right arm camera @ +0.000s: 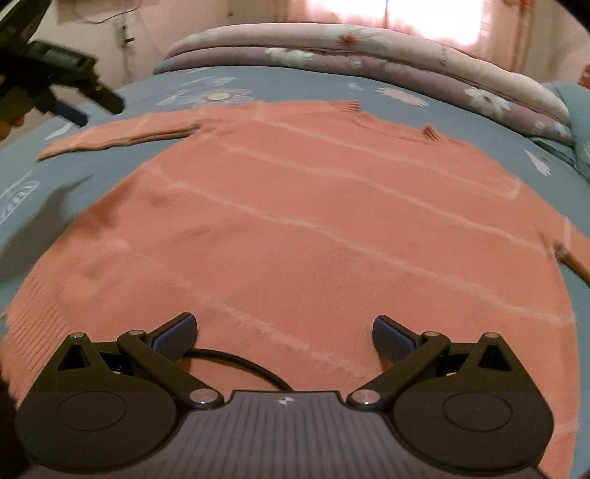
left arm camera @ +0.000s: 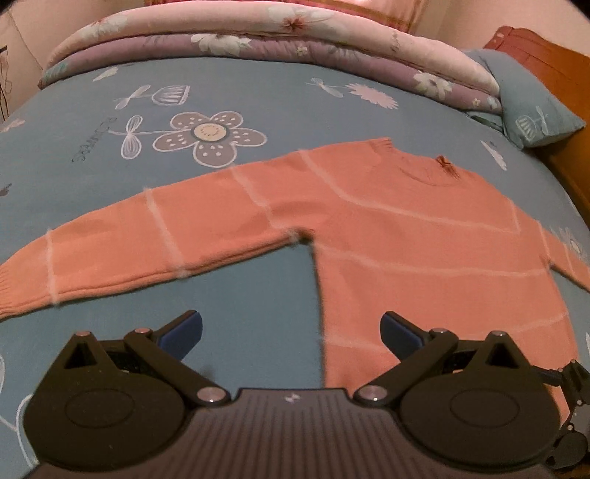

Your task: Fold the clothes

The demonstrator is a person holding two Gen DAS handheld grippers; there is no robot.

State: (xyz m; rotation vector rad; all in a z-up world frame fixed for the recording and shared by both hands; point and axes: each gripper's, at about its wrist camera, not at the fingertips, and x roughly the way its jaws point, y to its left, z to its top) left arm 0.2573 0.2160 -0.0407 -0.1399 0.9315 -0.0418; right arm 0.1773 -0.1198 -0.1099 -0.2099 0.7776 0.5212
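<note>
An orange sweater with pale stripes is laid flat on a bed covered by a blue floral sheet. The collar is directed toward the far edge of the bed, where a folded quilt is stacked. One sleeve is extended sideways across the sheet toward the left edge of the bed. The hem is positioned nearest the cameras.

The left gripper is held above the sheet beside the sweater's side seam, below the armpit. Its jaws are spread wide and nothing is gripped between them. In the right wrist view, this gripper is seen at the upper left, above the extended sleeve.

The right gripper is held over the lower body of the sweater, near the hem. Its jaws are likewise spread apart, and no fabric is pinched. A black cable is visible between its fingers, close to the housing.
</note>
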